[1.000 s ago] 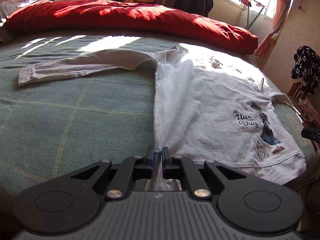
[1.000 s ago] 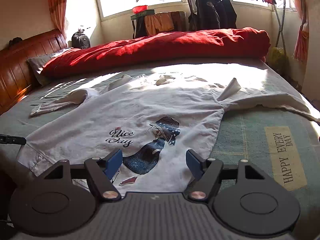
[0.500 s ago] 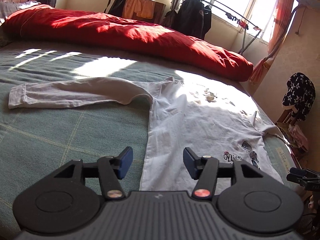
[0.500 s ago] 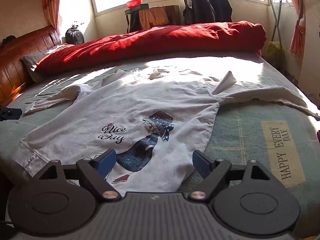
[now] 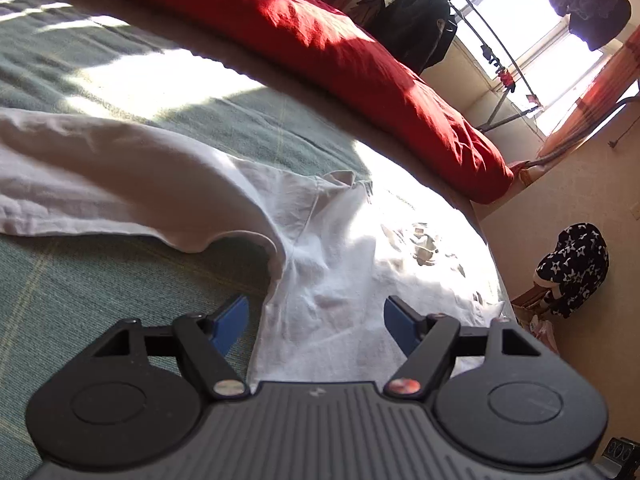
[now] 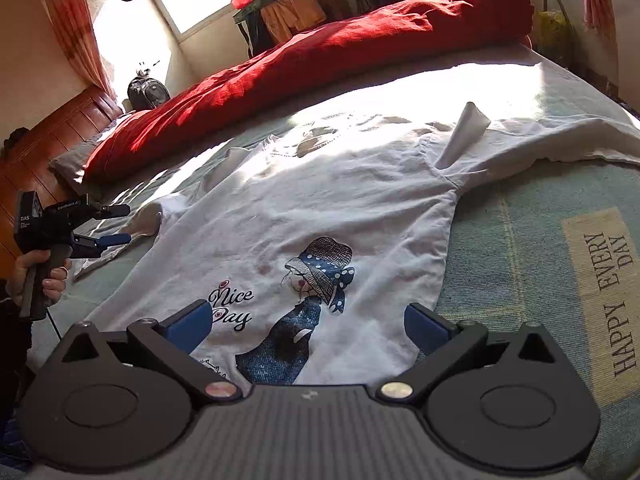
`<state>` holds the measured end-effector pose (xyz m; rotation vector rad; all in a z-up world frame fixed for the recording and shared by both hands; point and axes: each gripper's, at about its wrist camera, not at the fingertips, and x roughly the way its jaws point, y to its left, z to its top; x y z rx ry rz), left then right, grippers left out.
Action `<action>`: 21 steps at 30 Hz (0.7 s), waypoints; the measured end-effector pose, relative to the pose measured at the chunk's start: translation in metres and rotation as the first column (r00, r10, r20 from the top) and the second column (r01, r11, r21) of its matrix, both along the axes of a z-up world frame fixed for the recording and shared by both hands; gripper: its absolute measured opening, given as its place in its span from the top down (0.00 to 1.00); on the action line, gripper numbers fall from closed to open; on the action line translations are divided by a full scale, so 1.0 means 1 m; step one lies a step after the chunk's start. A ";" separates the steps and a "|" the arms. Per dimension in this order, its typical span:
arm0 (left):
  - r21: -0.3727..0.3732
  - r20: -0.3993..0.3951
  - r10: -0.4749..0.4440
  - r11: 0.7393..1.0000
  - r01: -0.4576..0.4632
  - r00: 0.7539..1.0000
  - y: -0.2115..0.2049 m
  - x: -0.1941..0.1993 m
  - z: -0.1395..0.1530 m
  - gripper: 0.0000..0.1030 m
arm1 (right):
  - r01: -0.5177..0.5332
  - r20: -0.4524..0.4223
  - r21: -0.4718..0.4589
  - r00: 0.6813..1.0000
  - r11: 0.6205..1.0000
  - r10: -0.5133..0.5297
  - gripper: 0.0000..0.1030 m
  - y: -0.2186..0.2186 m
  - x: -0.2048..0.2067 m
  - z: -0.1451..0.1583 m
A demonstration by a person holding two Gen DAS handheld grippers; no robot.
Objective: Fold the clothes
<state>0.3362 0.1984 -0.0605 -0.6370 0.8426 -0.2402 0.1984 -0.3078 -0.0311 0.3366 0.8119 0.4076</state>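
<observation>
2 hand-held grippers, left [image 5: 316, 320] and right [image 6: 308, 324], hover with blue fingers apart above a white long-sleeved shirt [image 6: 320, 208] spread flat on the bed [image 6: 520, 248], filling mid-frame.

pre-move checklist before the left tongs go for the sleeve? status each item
1. Left tongs open: ok, jaws wide apart, nothing between them.
2. Right tongs open and free: ok, above the shirt's print, not gripping.
3. White shirt spread front-up on the bed: ok, though wrinkled near the collar.
4. Left sleeve reachable: ok, stretched out on the bedspread ahead of the left tongs.
5. Right sleeve flat: not ok, a flap of cloth stands up at the shoulder.
6. Sleeve cuffs located: cannot tell, both run out of frame.
</observation>
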 end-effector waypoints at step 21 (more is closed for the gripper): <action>-0.138 0.115 0.108 0.986 -0.092 0.987 0.006 0.062 -0.028 0.28 | 0.216 -0.164 0.436 0.974 0.874 -0.159 0.00 -0.097 0.176 -0.070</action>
